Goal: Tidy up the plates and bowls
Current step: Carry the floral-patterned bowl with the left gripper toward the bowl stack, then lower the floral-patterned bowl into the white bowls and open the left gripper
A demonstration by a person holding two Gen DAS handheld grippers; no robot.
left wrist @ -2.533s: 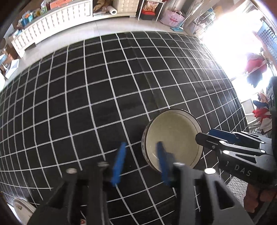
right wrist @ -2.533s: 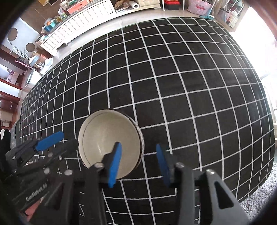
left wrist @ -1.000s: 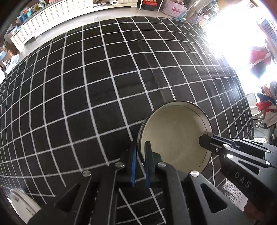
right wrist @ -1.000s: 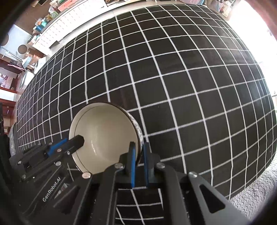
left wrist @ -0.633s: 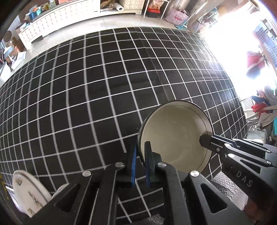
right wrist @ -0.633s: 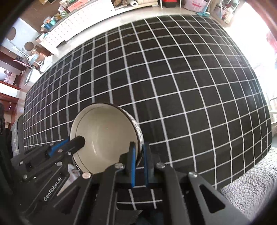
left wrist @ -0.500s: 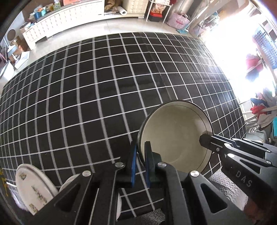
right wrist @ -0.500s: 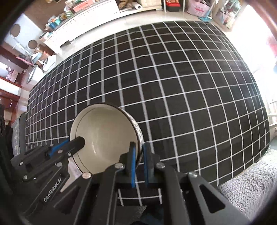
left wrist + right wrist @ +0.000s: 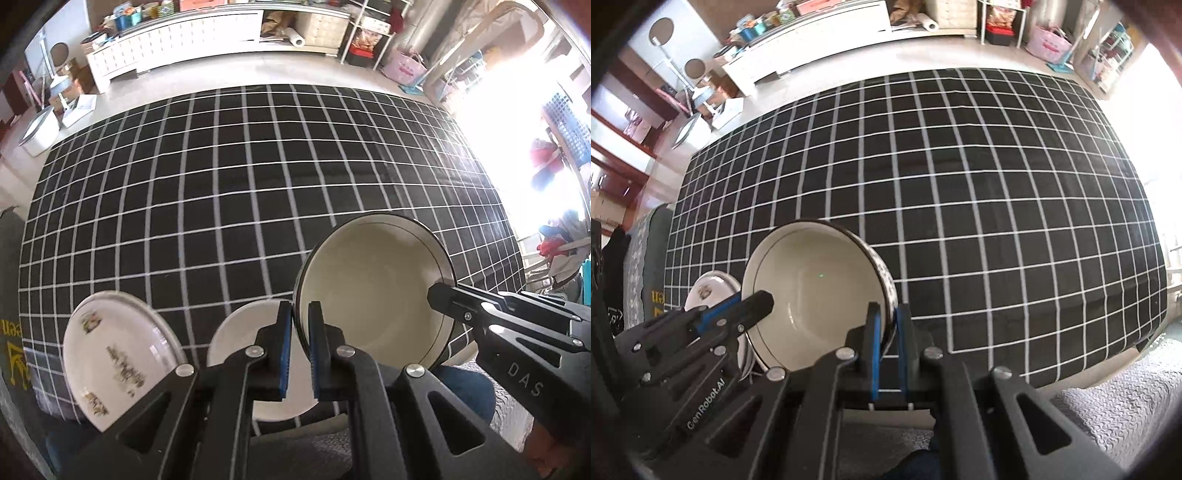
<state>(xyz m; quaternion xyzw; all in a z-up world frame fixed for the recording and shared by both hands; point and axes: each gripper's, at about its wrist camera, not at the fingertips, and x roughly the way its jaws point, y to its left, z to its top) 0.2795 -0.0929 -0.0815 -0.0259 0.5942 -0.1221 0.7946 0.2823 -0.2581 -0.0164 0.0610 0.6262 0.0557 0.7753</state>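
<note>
We hold one cream bowl (image 9: 373, 291) between us, lifted clear above the black cloth with its white grid (image 9: 221, 192), at the cloth's near edge. Our left gripper (image 9: 300, 325) is clamped on the bowl's left rim, our right gripper (image 9: 886, 325) on its right rim; the blue pads hide the rim where they pinch. Its outer wall is dark and speckled, the inside smooth and glazed. Below left, a white plate (image 9: 114, 350) with a blurred printed motif overhangs the cloth's near edge; a plain white dish (image 9: 240, 343) lies beside it, half covered by our fingers.
</note>
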